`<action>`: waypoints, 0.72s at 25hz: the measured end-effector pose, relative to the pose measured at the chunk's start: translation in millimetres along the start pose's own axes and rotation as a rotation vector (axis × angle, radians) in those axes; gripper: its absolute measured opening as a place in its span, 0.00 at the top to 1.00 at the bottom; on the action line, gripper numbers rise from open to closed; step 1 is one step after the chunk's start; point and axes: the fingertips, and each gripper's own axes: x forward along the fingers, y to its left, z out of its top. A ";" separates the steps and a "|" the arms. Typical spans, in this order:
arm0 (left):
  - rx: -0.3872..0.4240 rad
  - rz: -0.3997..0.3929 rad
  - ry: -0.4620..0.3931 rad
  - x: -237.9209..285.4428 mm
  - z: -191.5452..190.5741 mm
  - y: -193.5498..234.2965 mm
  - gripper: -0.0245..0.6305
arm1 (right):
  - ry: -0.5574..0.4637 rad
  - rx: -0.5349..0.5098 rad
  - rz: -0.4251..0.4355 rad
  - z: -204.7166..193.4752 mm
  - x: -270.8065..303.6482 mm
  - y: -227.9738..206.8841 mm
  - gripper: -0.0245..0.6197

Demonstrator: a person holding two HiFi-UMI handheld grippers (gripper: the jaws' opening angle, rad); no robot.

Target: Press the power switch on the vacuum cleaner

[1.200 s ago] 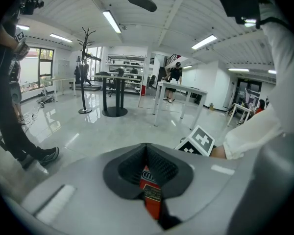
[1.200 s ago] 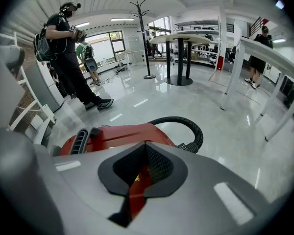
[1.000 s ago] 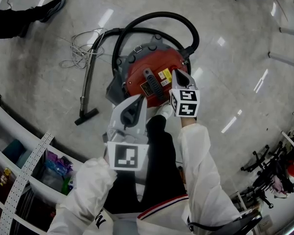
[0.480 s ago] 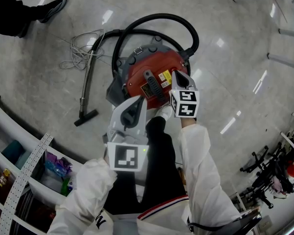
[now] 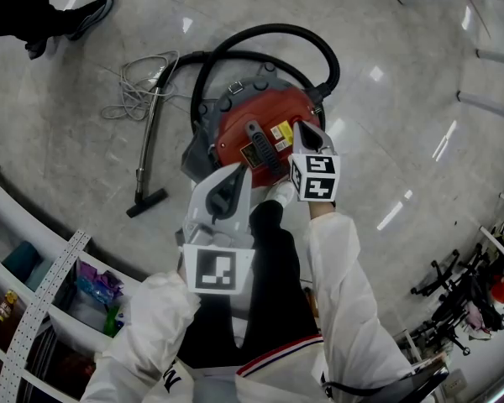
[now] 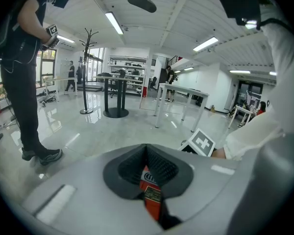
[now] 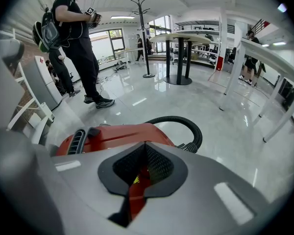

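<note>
The red vacuum cleaner (image 5: pixel 260 128) sits on the floor in the head view, with a black carry handle (image 5: pixel 256 138), a yellow label and a black hose (image 5: pixel 319 44) looped behind it. I cannot pick out the power switch. My right gripper (image 5: pixel 301 126) is shut and empty, its tips over the vacuum's right top near the label. In the right gripper view (image 7: pixel 146 146) the red body (image 7: pixel 122 133) shows just under the jaws. My left gripper (image 5: pixel 238 169) is shut and empty, held at the vacuum's near edge. Red casing (image 6: pixel 151 199) shows through the jaws in the left gripper view (image 6: pixel 147 148).
A metal wand with a floor nozzle (image 5: pixel 146 200) and a loose cord (image 5: pixel 139 82) lie left of the vacuum. Shelving (image 5: pixel 34 284) runs along the lower left. A person's shoe (image 5: pixel 88 11) is top left; that person (image 7: pixel 78 38) stands nearby. Chair bases (image 5: pixel 454 284) are right.
My right gripper has edged slightly left over the vacuum's top. The bystander's leg at top left has shifted. The left gripper has held still.
</note>
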 end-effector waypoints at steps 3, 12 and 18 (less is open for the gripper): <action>-0.004 -0.002 0.003 -0.3 -0.6 0.4 0.96 | 0.000 -0.001 -0.001 0.5 0.0 0.2 0.96; -0.009 -0.002 0.001 0.1 -0.9 -0.6 0.96 | 0.002 -0.003 0.000 0.3 0.5 0.4 0.96; -0.033 0.004 0.003 4.8 -1.8 5.0 0.96 | 0.010 -0.006 -0.003 2.1 3.6 1.1 0.96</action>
